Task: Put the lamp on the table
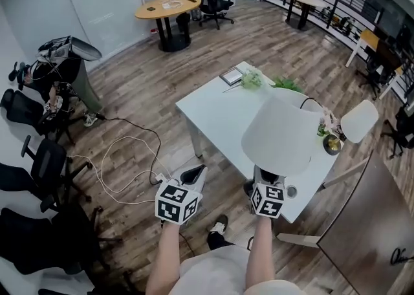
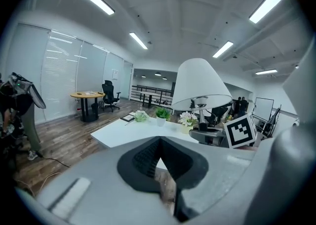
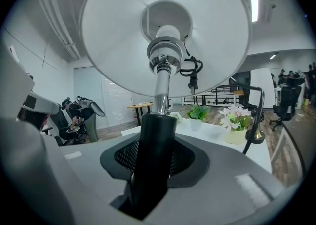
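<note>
The lamp has a wide white shade (image 1: 284, 133) on a chrome neck and a black stem (image 3: 155, 155). My right gripper (image 1: 268, 182) is shut on that stem and holds the lamp upright over the near right corner of the white table (image 1: 213, 112). In the right gripper view the shade (image 3: 165, 31) fills the top and the stem stands between the jaws of the right gripper (image 3: 153, 169). My left gripper (image 1: 193, 174) hangs left of the lamp, off the table's front edge, jaws together on nothing. The left gripper view shows the left gripper (image 2: 160, 162) and the shade (image 2: 200, 83) to the right.
On the table lie a notebook (image 1: 231, 76), small potted plants (image 1: 284, 84), a flower pot (image 3: 237, 129) and a black desk lamp with a brass base (image 1: 332, 145). A white chair (image 1: 359, 120) stands beyond. Black office chairs (image 1: 45, 164) and a white floor cable (image 1: 129, 158) lie left.
</note>
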The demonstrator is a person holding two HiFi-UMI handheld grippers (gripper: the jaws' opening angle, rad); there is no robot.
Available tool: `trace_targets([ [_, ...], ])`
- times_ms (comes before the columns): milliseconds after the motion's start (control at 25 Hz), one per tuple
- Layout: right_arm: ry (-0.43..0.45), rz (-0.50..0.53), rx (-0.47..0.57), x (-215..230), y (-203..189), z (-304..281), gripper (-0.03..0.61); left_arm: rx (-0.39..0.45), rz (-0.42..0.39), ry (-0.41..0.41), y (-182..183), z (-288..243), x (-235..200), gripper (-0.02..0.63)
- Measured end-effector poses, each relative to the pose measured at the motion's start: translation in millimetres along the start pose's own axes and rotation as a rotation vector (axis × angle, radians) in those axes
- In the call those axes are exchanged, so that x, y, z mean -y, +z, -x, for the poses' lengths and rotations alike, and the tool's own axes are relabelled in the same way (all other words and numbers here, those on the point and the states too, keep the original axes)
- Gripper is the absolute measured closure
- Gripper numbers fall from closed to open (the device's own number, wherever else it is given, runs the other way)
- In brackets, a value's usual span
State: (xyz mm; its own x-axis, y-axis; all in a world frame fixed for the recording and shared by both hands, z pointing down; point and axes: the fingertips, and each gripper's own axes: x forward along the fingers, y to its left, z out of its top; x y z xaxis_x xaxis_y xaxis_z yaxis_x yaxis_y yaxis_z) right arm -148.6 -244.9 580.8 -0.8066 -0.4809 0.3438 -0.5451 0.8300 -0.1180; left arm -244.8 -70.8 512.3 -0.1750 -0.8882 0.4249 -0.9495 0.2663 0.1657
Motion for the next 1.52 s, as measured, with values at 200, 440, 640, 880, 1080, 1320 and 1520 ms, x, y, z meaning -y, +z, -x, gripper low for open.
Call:
trace_targets([
  [200, -0.007, -0.044, -0.008, 9.3, 3.0, -43.2, 0.42, -0.019, -0.003, -0.006, 12.6, -37.1, -24.6, 0.614],
  [440, -0.063, -0.094, 0.0, 36.7, 12.0, -77.2, 0.42, -0.04, -0.074, -0.112, 36.4, -93.6, -10.9, 0.614],
  [640, -0.102, -0.088, 0.02, 61.8, 16.8, -83.1, 0.42, -0.017, -0.093, -0.189, 47.6, -129.4, 10.0, 0.614],
  [880, -0.165, -0.116, 0.032, 88.5, 12.0, -76.7, 0.42, -0.044, -0.141, -0.273, 40.4, -158.7, 34.1, 0.614],
  [1080, -0.23, -0.13, 0.042, 98.4, 12.6, -73.3, 0.42, -0.052, -0.185, -0.362, 46.5, -175.0, 45.7, 0.614],
  [1320, -0.333, -0.172, 0.086, 99.5, 20.4, -66.5, 0.42, -0.069, -0.261, -0.481, 60.3, -185.6, 52.0, 0.614],
  [1520, -0.418, -0.225, 0.097, 88.3, 18.0, -62.6, 0.42, -0.077, -0.267, -0.568, 71.4, -190.3, 41.0, 0.614],
])
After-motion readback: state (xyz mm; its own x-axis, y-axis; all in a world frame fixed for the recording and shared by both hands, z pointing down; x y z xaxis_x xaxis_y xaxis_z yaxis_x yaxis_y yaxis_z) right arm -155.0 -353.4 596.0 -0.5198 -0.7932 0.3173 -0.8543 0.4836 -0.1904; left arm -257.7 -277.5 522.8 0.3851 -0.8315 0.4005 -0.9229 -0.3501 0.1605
